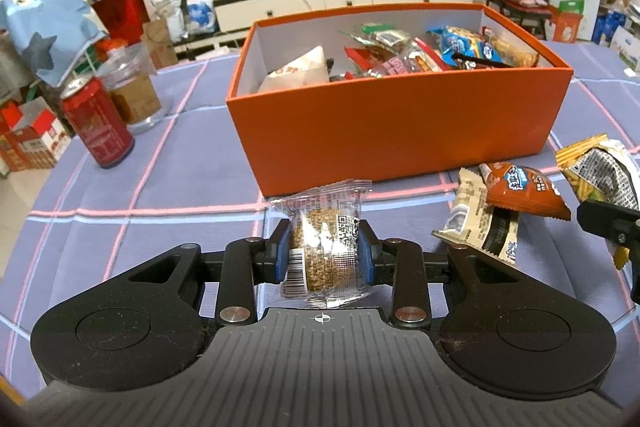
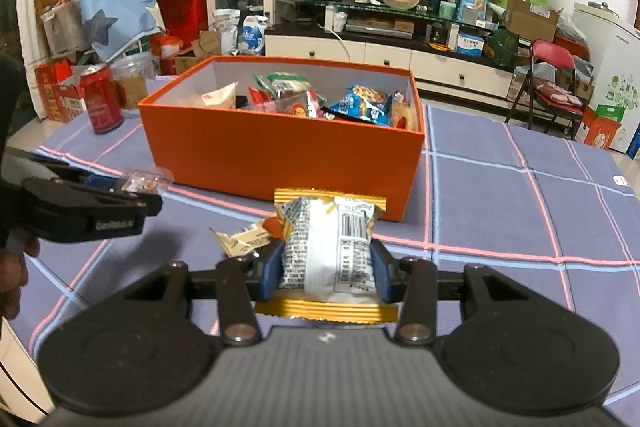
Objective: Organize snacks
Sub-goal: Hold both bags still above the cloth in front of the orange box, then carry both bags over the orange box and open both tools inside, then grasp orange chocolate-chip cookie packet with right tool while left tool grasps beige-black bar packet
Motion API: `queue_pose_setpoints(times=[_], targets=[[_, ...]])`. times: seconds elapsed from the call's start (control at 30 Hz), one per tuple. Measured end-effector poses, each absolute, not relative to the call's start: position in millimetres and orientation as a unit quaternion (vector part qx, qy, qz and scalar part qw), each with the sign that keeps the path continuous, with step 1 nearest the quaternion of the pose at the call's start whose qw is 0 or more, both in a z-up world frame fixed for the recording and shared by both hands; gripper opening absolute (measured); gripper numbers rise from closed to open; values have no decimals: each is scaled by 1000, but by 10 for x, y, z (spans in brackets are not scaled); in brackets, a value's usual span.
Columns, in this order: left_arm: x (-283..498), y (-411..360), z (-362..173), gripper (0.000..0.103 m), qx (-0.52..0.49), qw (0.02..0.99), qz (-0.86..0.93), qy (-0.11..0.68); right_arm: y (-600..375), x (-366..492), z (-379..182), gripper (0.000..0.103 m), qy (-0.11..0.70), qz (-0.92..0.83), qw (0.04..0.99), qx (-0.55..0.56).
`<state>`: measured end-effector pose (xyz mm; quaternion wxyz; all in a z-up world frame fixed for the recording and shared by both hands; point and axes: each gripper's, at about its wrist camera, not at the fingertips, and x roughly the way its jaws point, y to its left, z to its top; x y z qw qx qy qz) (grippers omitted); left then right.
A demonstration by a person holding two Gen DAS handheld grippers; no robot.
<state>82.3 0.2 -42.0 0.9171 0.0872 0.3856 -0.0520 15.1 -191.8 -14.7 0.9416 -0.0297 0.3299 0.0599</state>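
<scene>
Left gripper (image 1: 325, 247) is clamping a clear-wrapped grain cake (image 1: 324, 251), QR code and barcode showing; right gripper (image 2: 326, 267) is clamping a gold-edged packet (image 2: 330, 247), barcode showing, both before the orange box (image 1: 392, 131) of snacks.

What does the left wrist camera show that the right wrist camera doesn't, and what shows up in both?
Only the left wrist view shows the brown snack packet lying on the tablecloth, and the left gripper shut on a clear-wrapped grain cake. Only the right wrist view shows the right gripper shut on a gold-edged snack bag up close. Both show the orange box of snacks, the red can and the beige wrapper.
</scene>
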Motion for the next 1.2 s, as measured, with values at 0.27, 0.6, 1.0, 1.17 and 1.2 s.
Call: queue_pose_setpoints(times=[0.27, 0.6, 1.0, 1.17, 1.2], targets=[[756, -23, -356, 19, 91, 921, -56, 375, -1898, 96, -63, 46, 315, 65, 946, -30], [713, 262, -12, 19, 19, 927, -85, 364, -2005, 44, 232, 46, 280, 70, 957, -7], [1692, -23, 437, 22, 18, 941, -83, 328, -2021, 1007, 643, 47, 246, 84, 965, 21], [1894, -68, 386, 49, 36, 938, -68, 339, -2072, 1299, 748, 58, 247, 61, 967, 23], [1737, 13, 397, 58, 28, 943, -83, 321, -2130, 1160, 759, 61, 239, 60, 969, 29]])
